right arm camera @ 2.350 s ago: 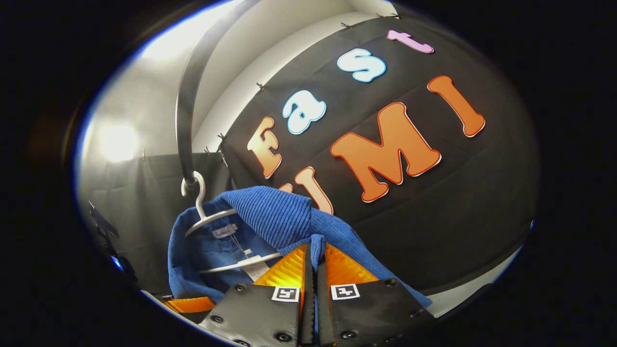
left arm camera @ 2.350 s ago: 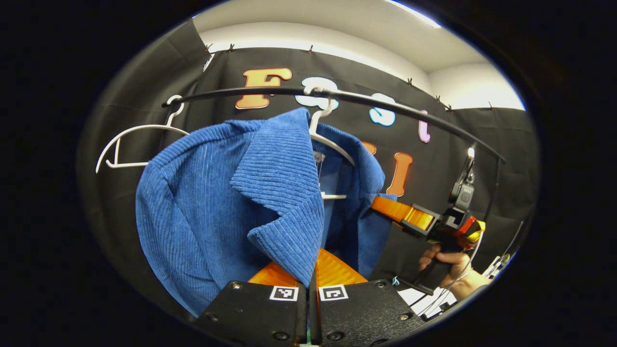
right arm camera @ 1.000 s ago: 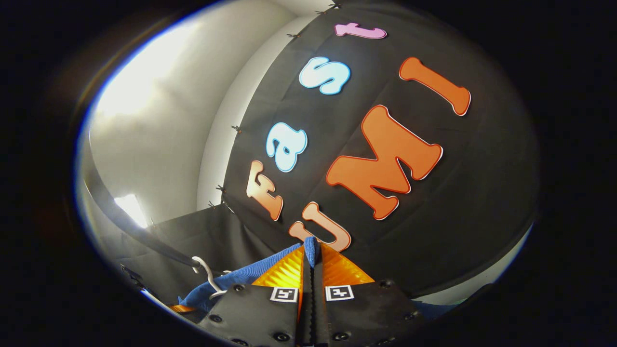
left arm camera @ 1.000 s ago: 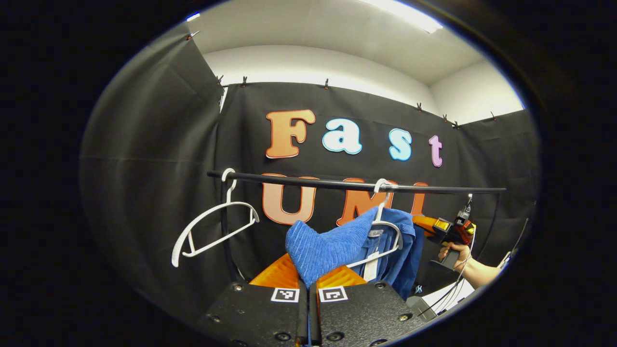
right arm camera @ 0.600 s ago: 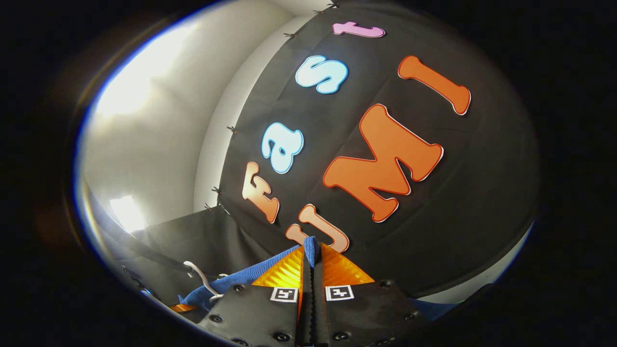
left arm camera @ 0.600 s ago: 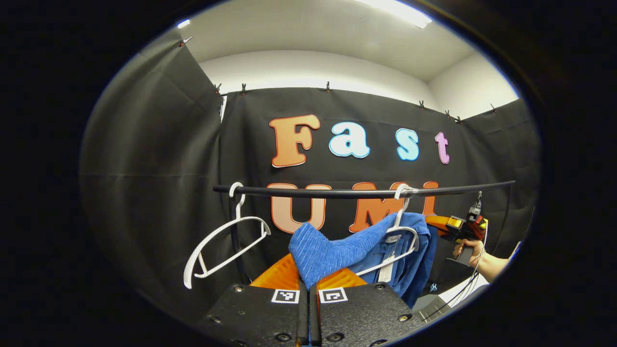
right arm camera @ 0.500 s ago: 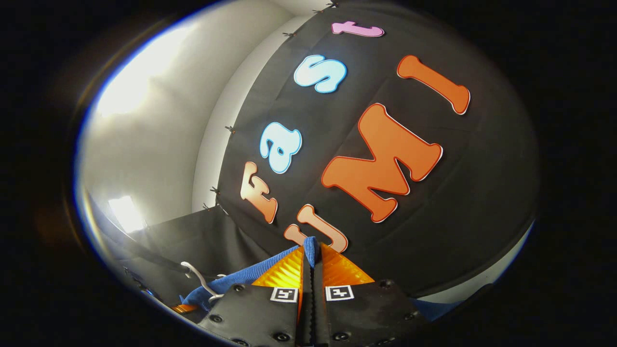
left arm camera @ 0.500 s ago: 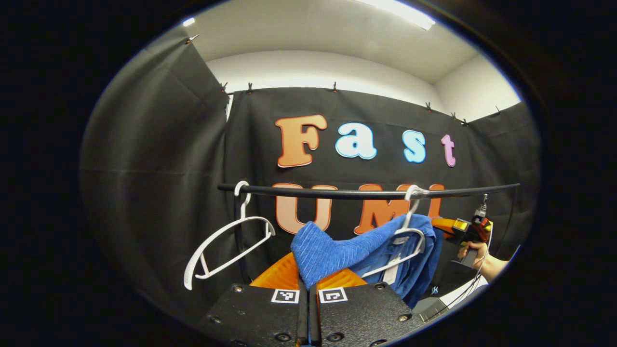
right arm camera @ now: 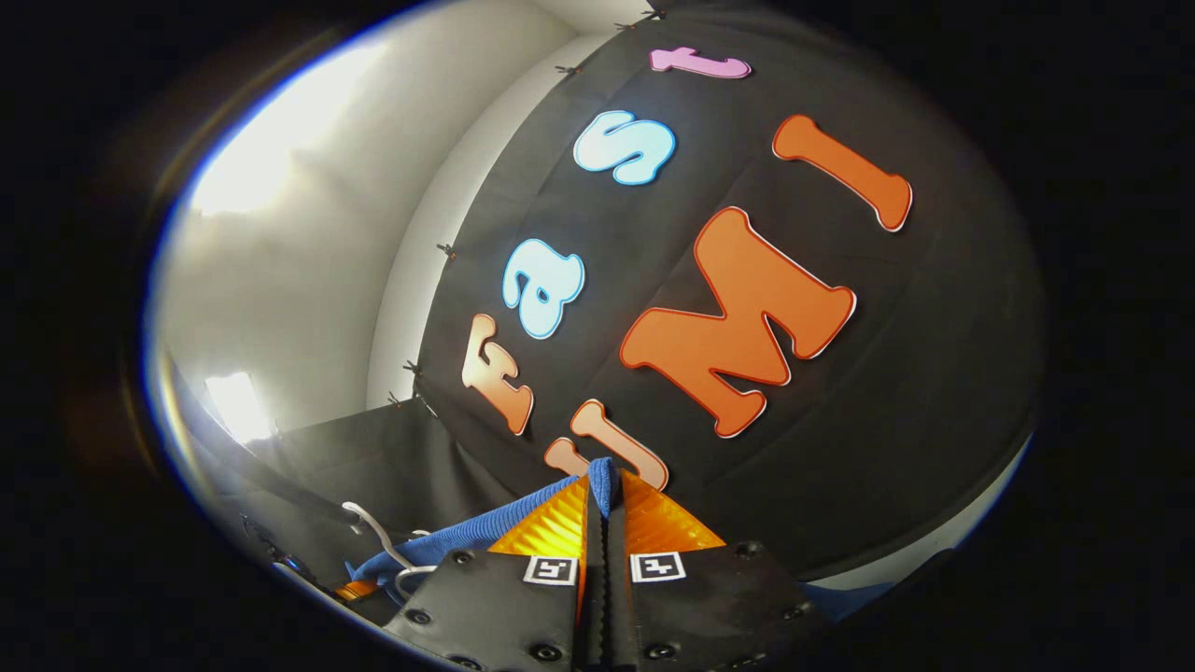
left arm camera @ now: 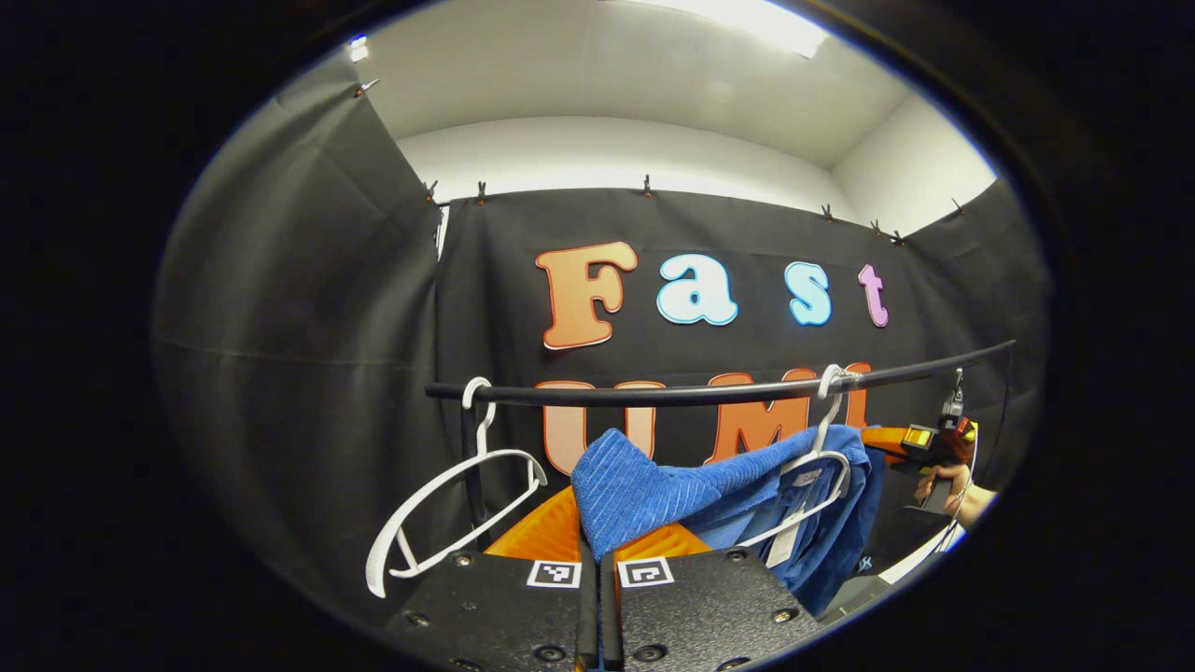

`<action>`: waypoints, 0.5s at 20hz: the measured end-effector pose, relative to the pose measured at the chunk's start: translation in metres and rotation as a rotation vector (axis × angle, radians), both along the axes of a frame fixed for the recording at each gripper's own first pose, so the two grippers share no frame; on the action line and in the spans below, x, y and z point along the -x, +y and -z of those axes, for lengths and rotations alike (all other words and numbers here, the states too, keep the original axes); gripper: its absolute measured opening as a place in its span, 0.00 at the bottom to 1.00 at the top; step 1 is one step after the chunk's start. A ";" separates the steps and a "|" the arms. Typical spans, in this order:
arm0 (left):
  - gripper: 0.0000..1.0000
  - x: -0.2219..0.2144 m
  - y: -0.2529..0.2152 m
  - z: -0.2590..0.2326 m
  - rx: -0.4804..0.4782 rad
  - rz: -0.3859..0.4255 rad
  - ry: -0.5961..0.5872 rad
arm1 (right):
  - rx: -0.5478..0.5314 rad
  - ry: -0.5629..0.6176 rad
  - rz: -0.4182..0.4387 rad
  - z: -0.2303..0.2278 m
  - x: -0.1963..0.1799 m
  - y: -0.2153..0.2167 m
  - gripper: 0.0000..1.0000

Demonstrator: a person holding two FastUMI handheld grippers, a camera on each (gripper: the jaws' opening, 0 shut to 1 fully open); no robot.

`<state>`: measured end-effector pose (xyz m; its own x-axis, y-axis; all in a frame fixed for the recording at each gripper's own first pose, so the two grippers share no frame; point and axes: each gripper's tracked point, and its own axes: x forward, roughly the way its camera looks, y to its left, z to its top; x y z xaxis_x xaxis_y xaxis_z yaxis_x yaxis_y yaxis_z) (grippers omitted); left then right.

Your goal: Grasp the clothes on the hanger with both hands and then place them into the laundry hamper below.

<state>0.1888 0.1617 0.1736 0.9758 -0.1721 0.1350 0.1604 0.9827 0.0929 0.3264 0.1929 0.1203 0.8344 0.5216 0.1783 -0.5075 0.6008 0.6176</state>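
Observation:
A blue ribbed garment point(left arm camera: 672, 490) stretches between both grippers, still draped over a white hanger point(left arm camera: 810, 476) that hooks on the black rail point(left arm camera: 709, 392). My left gripper point(left arm camera: 597, 551) is shut on one end of the cloth, low in the left gripper view. Farther right in that view the right gripper point(left arm camera: 887, 439), held by a hand point(left arm camera: 952, 485), pinches the other end. In the right gripper view my right gripper point(right arm camera: 602, 495) is shut on a fold of the blue garment point(right arm camera: 485, 532), with the hanger's hook point(right arm camera: 373, 532) at lower left.
An empty white hanger point(left arm camera: 448, 504) hangs on the rail's left end beside the rack's upright post point(left arm camera: 470, 471). Black cloth walls close in behind and on both sides. A pale floor strip point(left arm camera: 910, 565) shows at lower right.
Both grippers have pulled back from the rail with the garment, drawing its left shoulder off the hanger. In the last half second the left gripper view drifted slightly left; both grips hold.

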 end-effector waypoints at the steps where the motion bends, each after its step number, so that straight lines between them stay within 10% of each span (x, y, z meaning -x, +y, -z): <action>1: 0.01 -0.004 0.001 0.000 -0.014 0.014 -0.014 | 0.006 -0.008 0.013 0.000 0.002 0.000 0.07; 10: 0.01 -0.021 0.011 -0.016 0.028 0.049 -0.109 | 0.034 -0.028 0.123 -0.008 0.018 -0.001 0.07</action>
